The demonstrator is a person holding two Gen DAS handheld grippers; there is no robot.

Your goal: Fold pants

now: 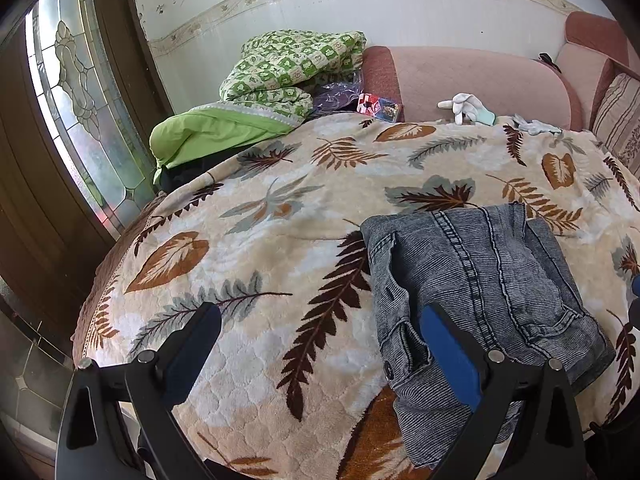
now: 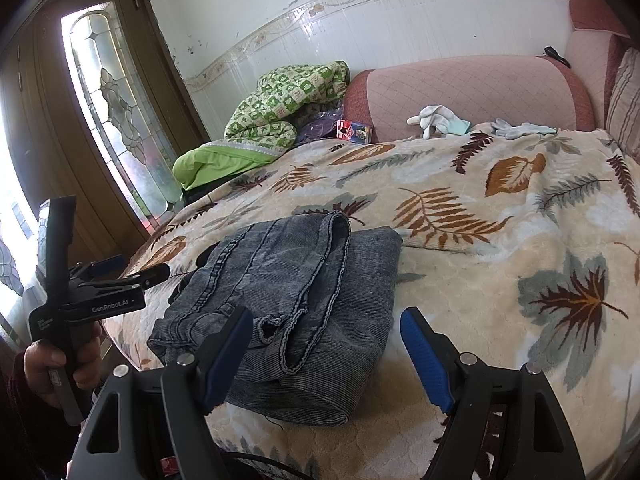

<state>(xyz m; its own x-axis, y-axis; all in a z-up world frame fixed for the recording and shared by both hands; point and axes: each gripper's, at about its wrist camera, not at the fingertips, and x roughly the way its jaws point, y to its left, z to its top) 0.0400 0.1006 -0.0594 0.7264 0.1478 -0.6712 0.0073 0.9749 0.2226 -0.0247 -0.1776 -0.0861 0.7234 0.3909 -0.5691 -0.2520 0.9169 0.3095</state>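
Left wrist view: I'm holding the left gripper point(image 1: 320, 344) with its tongs apart and empty; the folded pants point(image 1: 480, 288) are lying on the blanket point(image 1: 240, 240).
Right wrist view: I'm hovering the right gripper point(image 2: 326, 354), tongs apart, over the bundle's near edge.
Advice: I'm aiming to pinch all layers together.

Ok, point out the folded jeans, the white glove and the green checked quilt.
folded jeans point(image 2: 288, 292): right wrist view, middle of the top layer.
white glove point(image 2: 434, 118): right wrist view, palm.
green checked quilt point(image 1: 292, 64): left wrist view, middle of the bundle.
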